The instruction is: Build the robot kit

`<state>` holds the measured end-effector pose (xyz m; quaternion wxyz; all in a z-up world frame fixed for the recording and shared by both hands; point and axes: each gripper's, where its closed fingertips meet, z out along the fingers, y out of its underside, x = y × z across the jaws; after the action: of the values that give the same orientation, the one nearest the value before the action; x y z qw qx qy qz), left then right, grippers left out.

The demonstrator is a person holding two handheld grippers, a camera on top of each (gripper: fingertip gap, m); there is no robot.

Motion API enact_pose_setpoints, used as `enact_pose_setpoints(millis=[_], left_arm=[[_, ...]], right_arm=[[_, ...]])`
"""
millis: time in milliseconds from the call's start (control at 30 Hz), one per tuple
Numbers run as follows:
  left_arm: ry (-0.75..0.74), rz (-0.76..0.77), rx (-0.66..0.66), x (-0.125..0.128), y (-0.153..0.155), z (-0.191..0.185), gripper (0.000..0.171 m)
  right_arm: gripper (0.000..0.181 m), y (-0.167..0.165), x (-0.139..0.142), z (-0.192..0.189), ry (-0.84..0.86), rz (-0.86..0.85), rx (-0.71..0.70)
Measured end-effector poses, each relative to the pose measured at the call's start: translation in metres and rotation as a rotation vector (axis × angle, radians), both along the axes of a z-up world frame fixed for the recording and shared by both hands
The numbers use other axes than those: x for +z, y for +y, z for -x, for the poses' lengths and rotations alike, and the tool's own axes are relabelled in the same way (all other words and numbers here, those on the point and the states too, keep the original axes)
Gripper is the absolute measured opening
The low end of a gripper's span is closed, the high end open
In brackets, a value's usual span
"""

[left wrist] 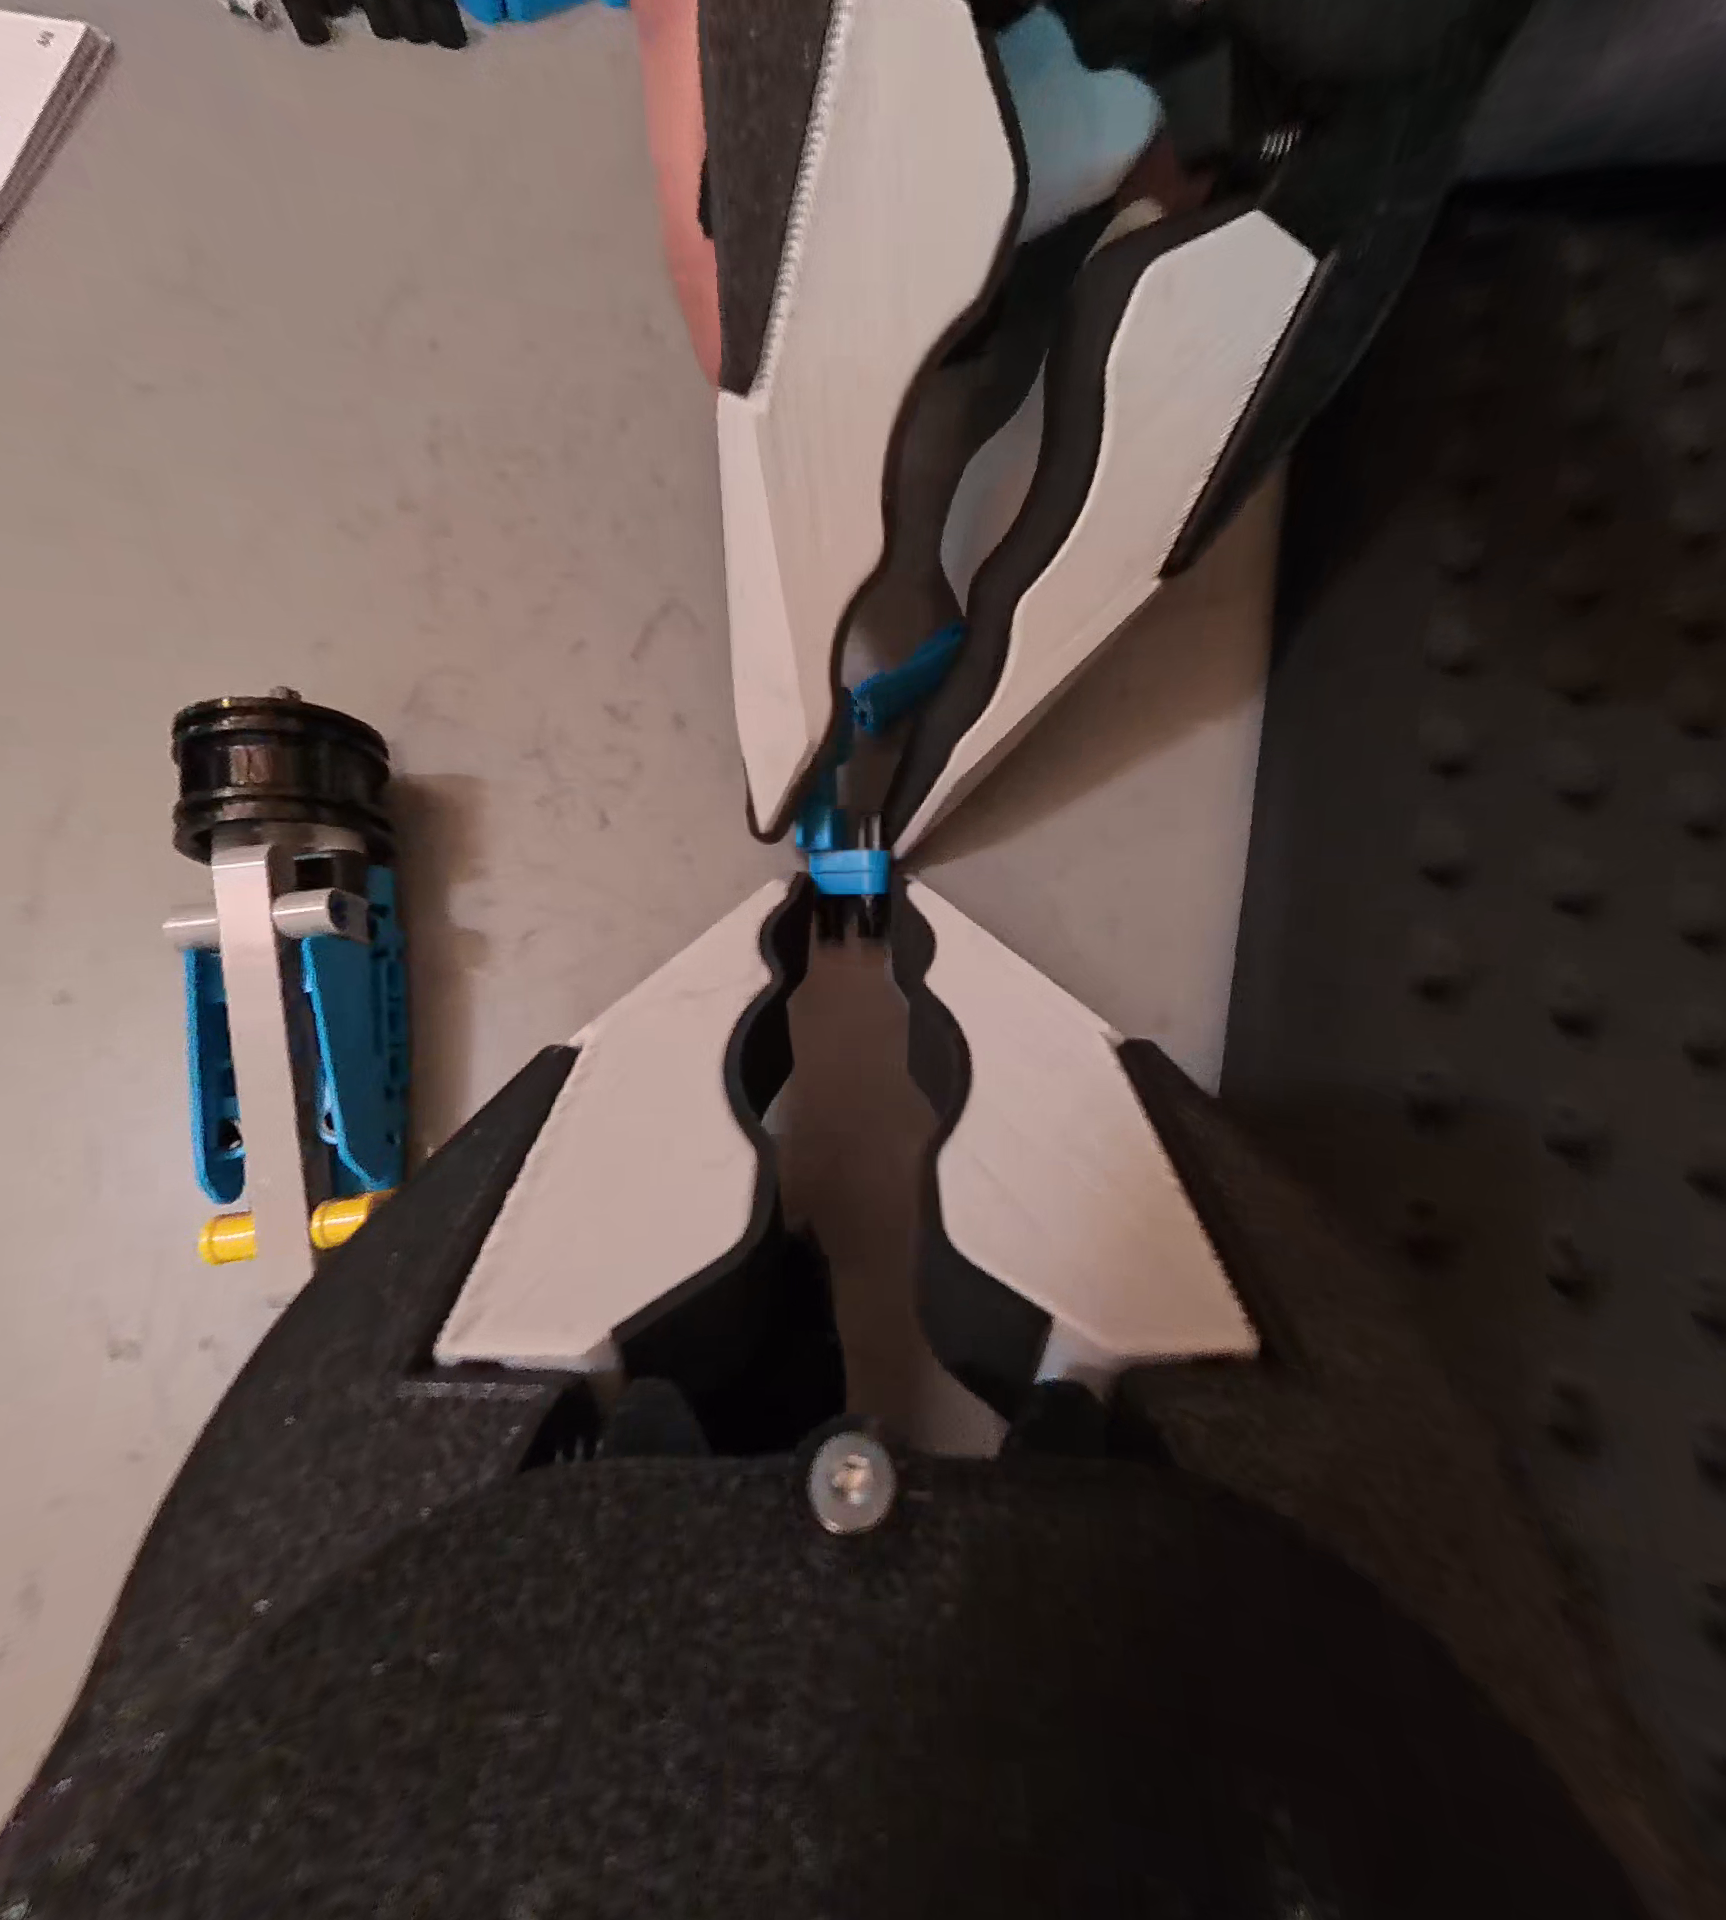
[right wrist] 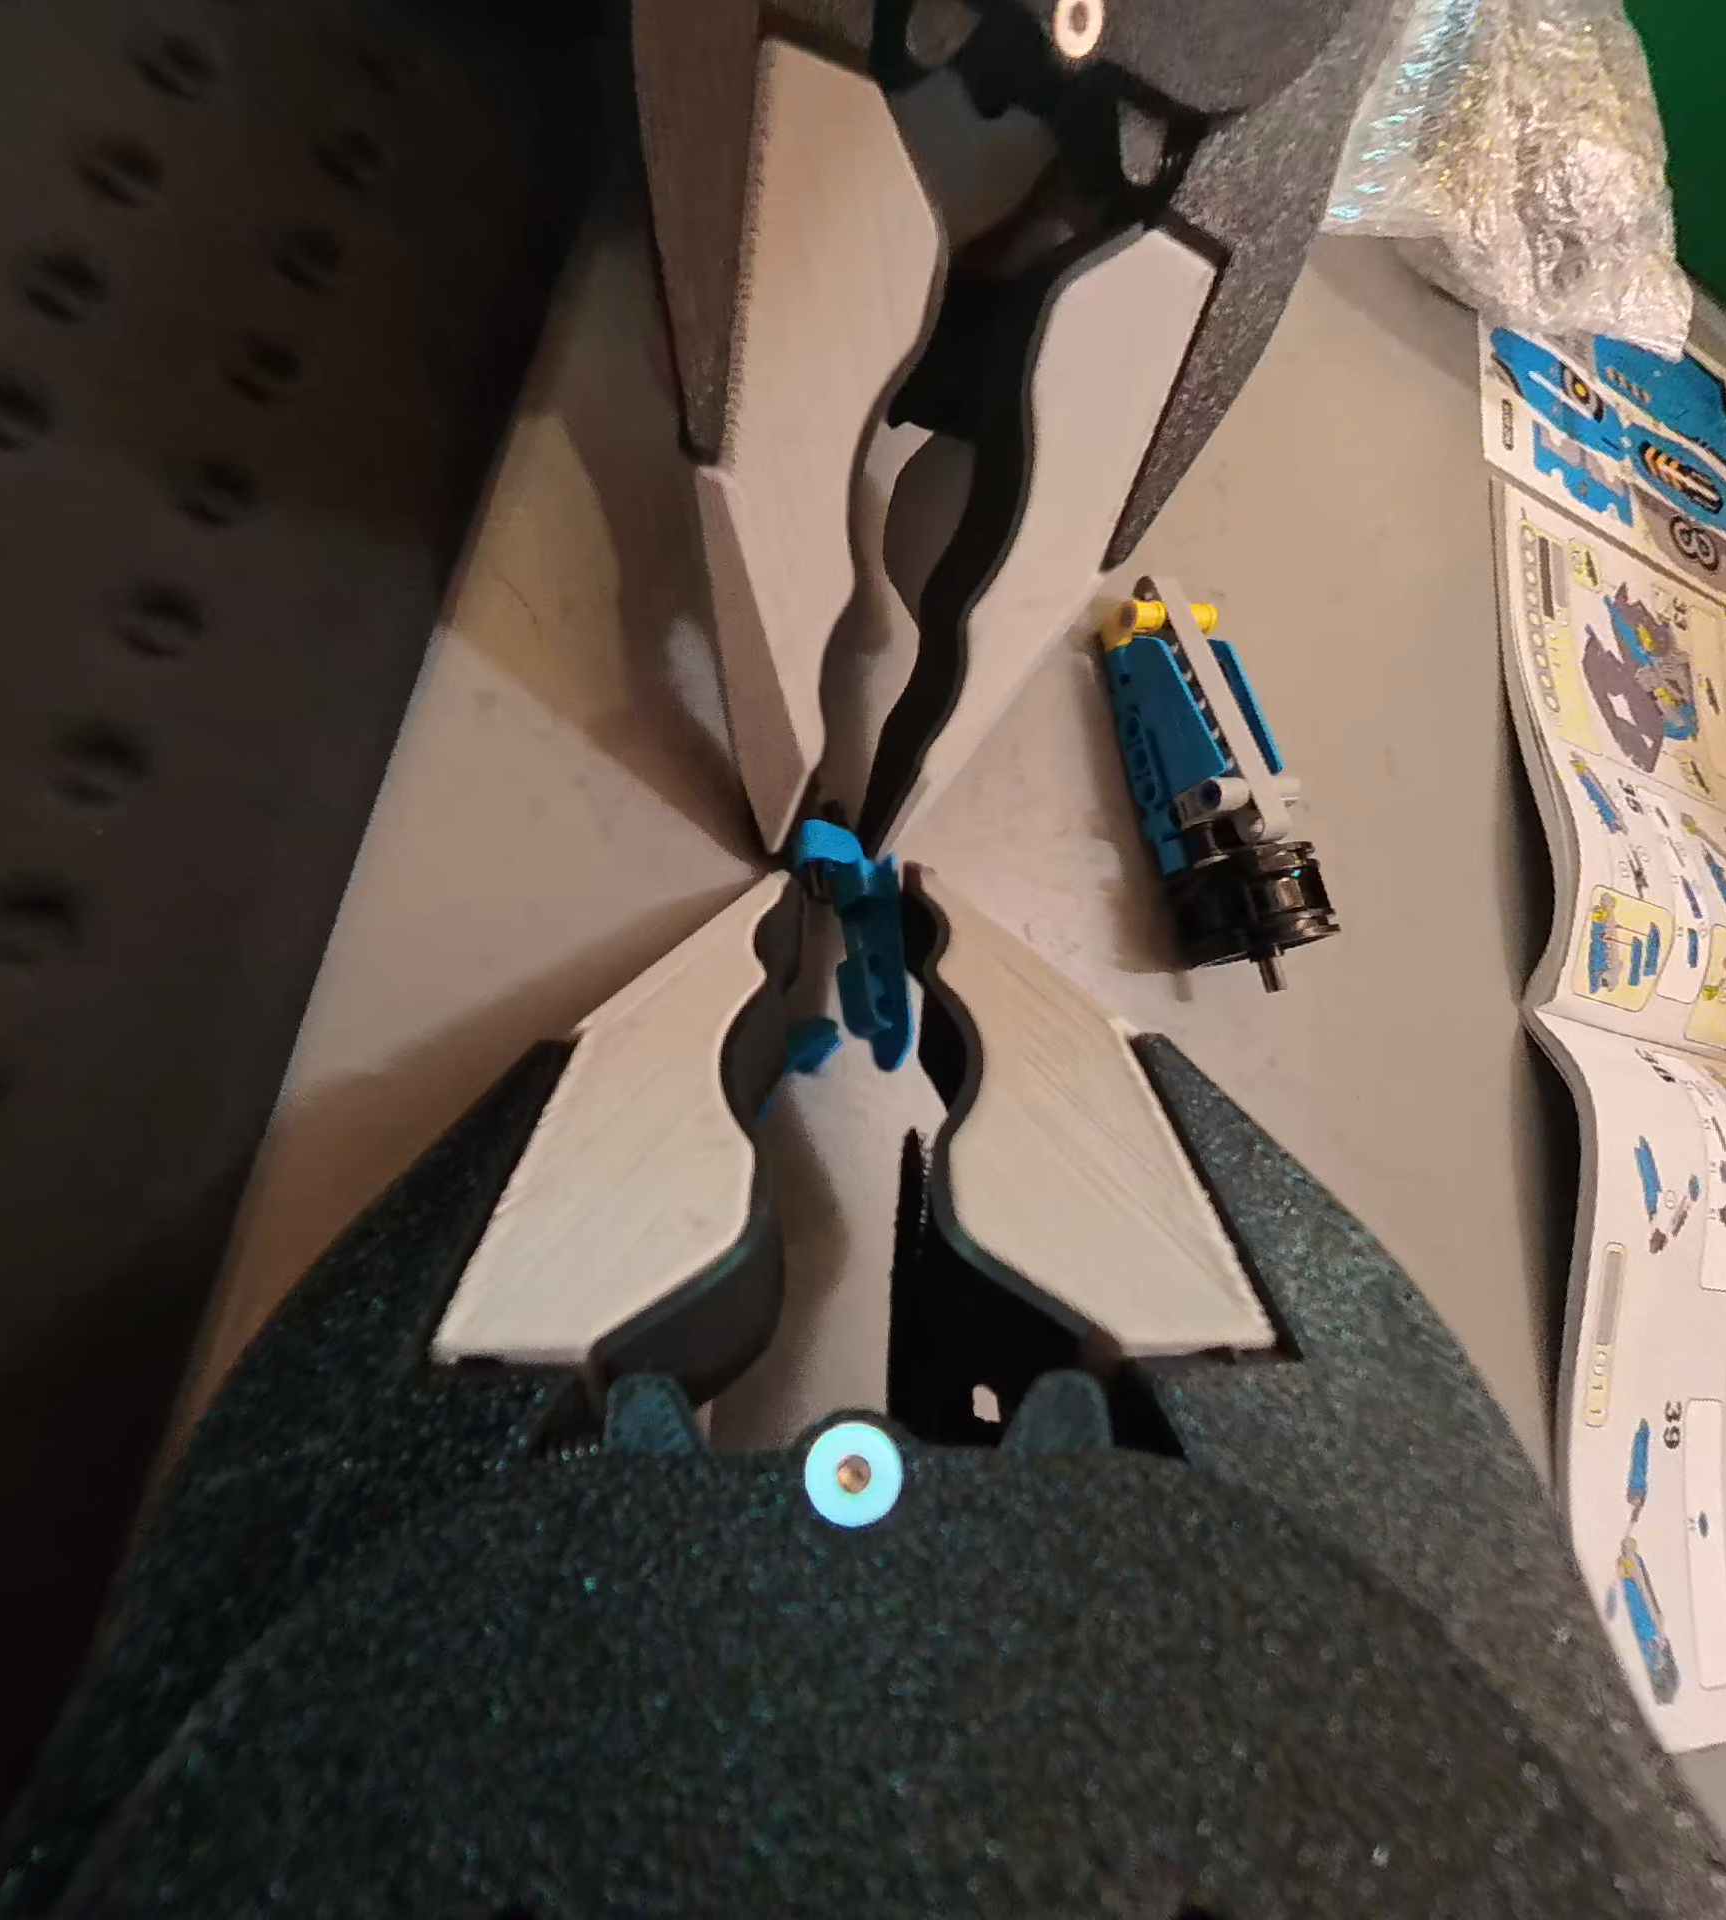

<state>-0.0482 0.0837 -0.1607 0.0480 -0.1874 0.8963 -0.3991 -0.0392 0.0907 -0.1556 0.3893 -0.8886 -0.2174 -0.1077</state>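
My two grippers meet tip to tip above a grey table [left wrist: 423, 468]. My left gripper [left wrist: 846, 885] is shut on a small blue connector [left wrist: 846, 869] with a black pin under it. My right gripper [right wrist: 848, 888] is shut on a longer blue toy-brick piece [right wrist: 869, 966] that runs back between its fingers. The two blue parts touch where the tips meet. The right gripper [left wrist: 828, 826] comes in from the top of the left wrist view, and the left gripper [right wrist: 823, 821] from the top of the right wrist view.
A blue, white and black brick assembly [left wrist: 287, 987] with a black wheel and yellow pins lies on the table; it also shows in the right wrist view [right wrist: 1212, 790]. An open instruction booklet [right wrist: 1669, 987], a sticker sheet [right wrist: 1617, 468] and a clear plastic bag [right wrist: 1524, 156] lie nearby. A dark dimpled surface [left wrist: 1565, 935] borders the table.
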Motion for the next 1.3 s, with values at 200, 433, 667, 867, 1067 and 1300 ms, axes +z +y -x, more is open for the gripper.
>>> enact_pose_setpoints(millis=[200, 433, 667, 867, 1067, 1300], left_arm=[[-0.053, -0.031, 0.001, 0.0, 0.002, 0.0, 0.015], [-0.076, -0.054, 0.003, 0.0, 0.006, 0.001, 0.014], [-0.038, -0.038, 0.019, 0.0, 0.009, 0.001, 0.018], [-0.022, -0.019, 0.008, 0.0, 0.008, 0.0, 0.018], [-0.006, -0.005, -0.001, 0.0, 0.007, -0.001, 0.015], [-0.018, -0.008, -0.028, 0.0, 0.006, -0.001, 0.015]], right_arm=[[0.028, -0.007, 0.018, -0.008, 0.061, -0.049, -0.133], [0.019, -0.038, 0.007, 0.001, 0.41, 0.064, -0.273], [0.001, -0.038, -0.004, 0.002, 0.393, 0.109, -0.276], [0.0, -0.036, -0.004, 0.005, 0.38, 0.118, -0.228], [0.001, -0.028, -0.004, 0.008, 0.399, 0.105, -0.181], [0.003, -0.029, -0.002, 0.006, 0.373, 0.093, -0.183]])
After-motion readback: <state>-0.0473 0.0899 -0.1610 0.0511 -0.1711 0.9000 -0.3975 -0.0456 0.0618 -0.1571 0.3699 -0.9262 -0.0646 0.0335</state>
